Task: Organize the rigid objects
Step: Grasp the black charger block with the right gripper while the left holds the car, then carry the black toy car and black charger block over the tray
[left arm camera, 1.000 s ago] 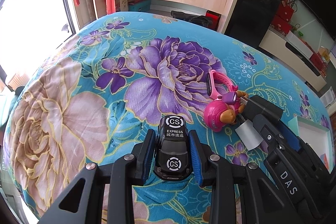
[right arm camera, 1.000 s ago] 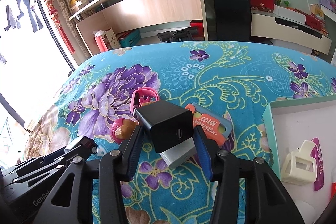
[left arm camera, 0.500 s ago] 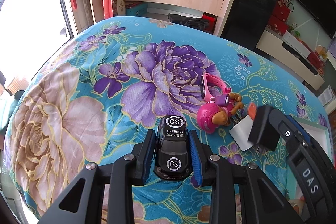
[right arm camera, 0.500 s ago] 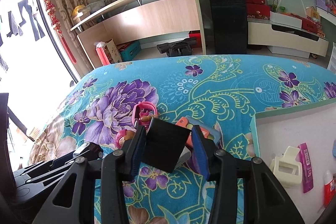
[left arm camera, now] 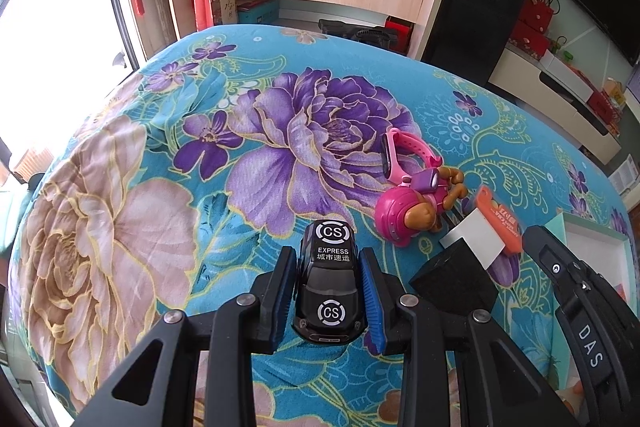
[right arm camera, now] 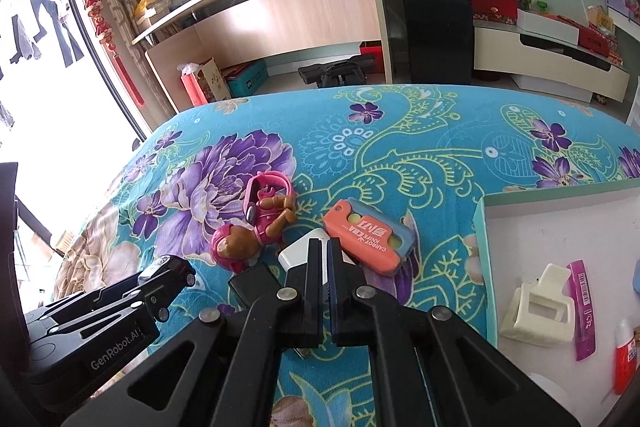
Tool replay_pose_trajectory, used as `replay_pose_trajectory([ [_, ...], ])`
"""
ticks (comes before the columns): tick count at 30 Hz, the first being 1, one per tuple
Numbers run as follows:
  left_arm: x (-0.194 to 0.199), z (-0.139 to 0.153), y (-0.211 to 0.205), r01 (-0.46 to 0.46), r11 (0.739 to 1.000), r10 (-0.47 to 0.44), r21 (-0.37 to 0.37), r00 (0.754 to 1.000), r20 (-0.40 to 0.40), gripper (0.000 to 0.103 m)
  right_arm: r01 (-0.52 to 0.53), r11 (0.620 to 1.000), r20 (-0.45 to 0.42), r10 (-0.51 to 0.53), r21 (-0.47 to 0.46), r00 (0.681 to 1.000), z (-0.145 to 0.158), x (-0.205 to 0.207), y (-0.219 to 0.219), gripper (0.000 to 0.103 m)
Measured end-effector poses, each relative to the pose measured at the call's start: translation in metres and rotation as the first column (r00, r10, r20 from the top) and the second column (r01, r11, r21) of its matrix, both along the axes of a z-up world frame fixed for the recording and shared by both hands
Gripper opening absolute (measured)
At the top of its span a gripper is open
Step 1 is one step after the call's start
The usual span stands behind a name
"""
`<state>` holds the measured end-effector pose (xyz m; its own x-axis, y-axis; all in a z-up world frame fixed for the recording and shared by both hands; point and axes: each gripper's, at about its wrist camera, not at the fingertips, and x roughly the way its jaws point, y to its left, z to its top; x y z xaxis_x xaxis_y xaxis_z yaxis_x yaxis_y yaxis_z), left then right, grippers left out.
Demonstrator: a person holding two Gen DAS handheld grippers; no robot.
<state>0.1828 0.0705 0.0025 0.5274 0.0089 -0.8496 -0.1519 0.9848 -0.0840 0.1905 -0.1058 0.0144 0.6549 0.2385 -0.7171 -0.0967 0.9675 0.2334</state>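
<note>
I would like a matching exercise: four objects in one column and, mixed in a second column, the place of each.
1. black toy car
2. white hair clip
3. orange knife case
4. pink watch

A. inside the white box
B. between the left gripper fingers
C. on the cloth, just behind the pink toy figure
D. on the cloth, between toy figure and box

Pairs: 1-B, 2-A, 3-D, 4-C
</note>
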Motion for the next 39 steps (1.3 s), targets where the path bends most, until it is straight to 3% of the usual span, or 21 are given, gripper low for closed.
replay_pose_trajectory([
  [7,0.004,-0.016,0.007,-0.013,1.0,0.013,-0.003,0.999,-0.052,0.034,-0.032,0.999,-0.052,0.033,0.017,0.998,-0.009,0.0,0.005,0.003],
  [13,0.007,-0.026,0.008,-0.014,1.0,0.014,-0.009,0.997,-0.077,0.034,-0.066,0.997,-0.07,0.068,0.028,0.995,-0.012,-0.002,0.012,0.023],
  [23,0.01,-0.029,0.013,-0.021,0.999,0.019,-0.036,0.997,-0.073,0.036,-0.134,0.991,-0.071,0.135,0.025,0.988,-0.014,-0.004,0.026,0.027],
  [26,0.011,-0.029,0.013,-0.022,0.999,0.019,-0.035,0.997,-0.072,0.036,-0.141,0.99,-0.071,0.143,0.025,0.987,-0.014,-0.004,0.026,0.045],
  [36,0.011,-0.029,0.017,-0.035,0.997,0.03,-0.07,0.997,-0.067,0.037,-0.164,0.986,-0.092,0.166,0.031,0.982,-0.021,-0.003,0.031,0.045],
  [39,0.011,-0.029,0.02,-0.043,0.994,0.036,-0.097,0.997,-0.065,0.037,-0.18,0.984,-0.109,0.178,-0.006,0.978,-0.025,-0.003,0.035,0.045],
])
